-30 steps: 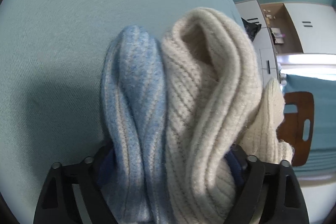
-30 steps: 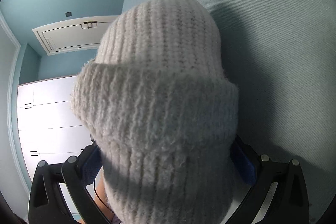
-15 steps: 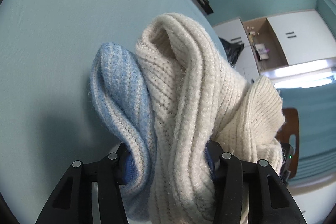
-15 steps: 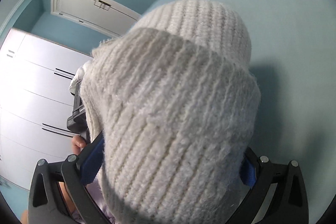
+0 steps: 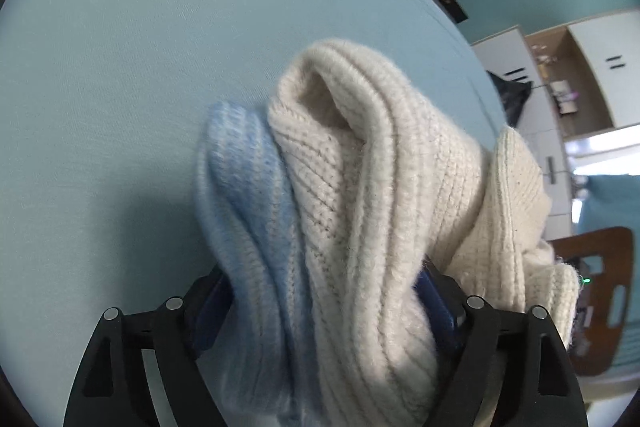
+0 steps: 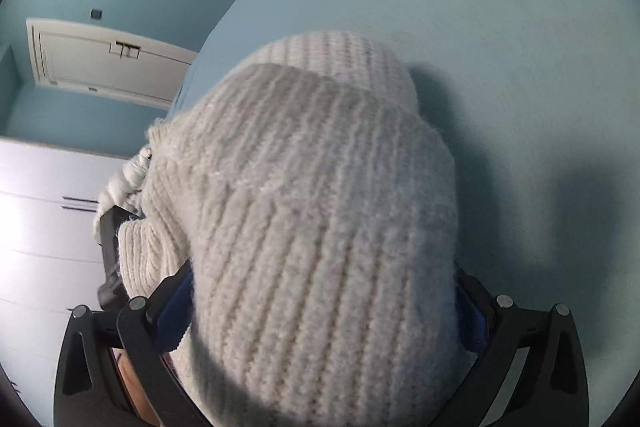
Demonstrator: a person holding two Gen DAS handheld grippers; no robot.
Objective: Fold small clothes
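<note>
Both my grippers tilt downward over the blue sheet. My left gripper, jaws just widened, pinches the bunched knit; only there its blue band shows. My right gripper clamps its cream cuff at centre.

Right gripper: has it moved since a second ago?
Yes. The right gripper, gripping the cream knit, has tilted upward: the white door sits farther from the knit, and more wall shows above the blue surface.

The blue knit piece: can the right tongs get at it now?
Probably not: the right tongs are full of the cream knit, and the blue knit piece sits in the left tongs.
</note>
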